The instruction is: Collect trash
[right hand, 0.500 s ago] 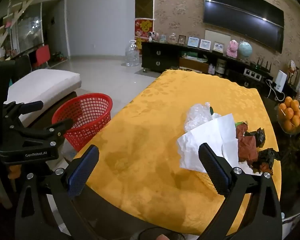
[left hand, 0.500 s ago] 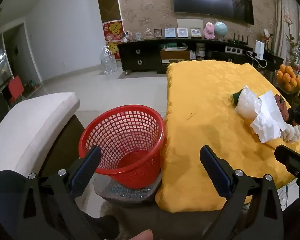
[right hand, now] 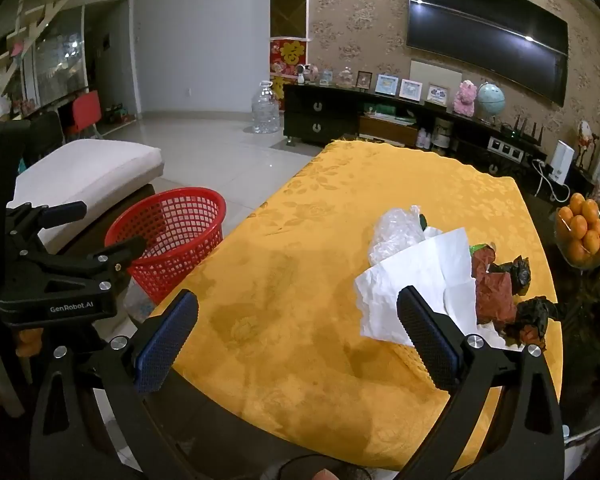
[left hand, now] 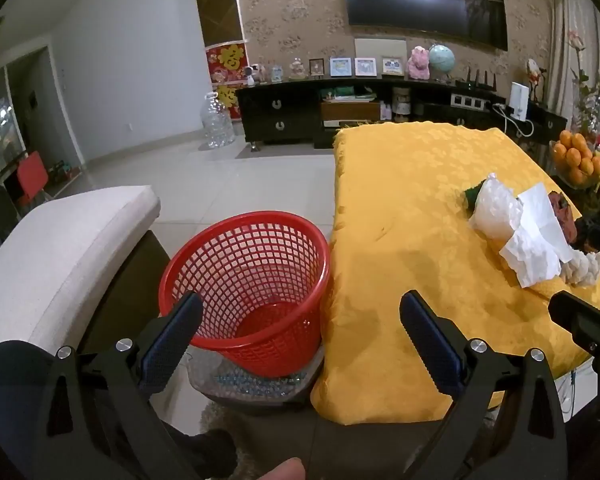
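Left gripper, jaws spread wide and holding nothing, hangs over the near left corner of the table, one blue-padded finger in front of the red mesh basket and the other over the yellow tablecloth. Right gripper, likewise fully parted and empty, hangs above the near edge of the same table, its right finger overlapping the near corner of the white paper sheet. The trash lies in one heap toward the right edge of the table: a crumpled clear plastic bag at the far side, the white paper sheet lying against it, and, just beside the paper on its right, crumpled red-brown paper and dark wrappers. In the left view a small white wad sits at the near end of the heap. The red mesh basket stands on the floor against the left edge of the table, upright and open; nothing shows inside it. A white cushioned bench stands left of the basket. A bowl of oranges stands off the right edge of the table. A dark cabinet carrying picture frames and a globe runs along the far wall beneath a wall-mounted television.
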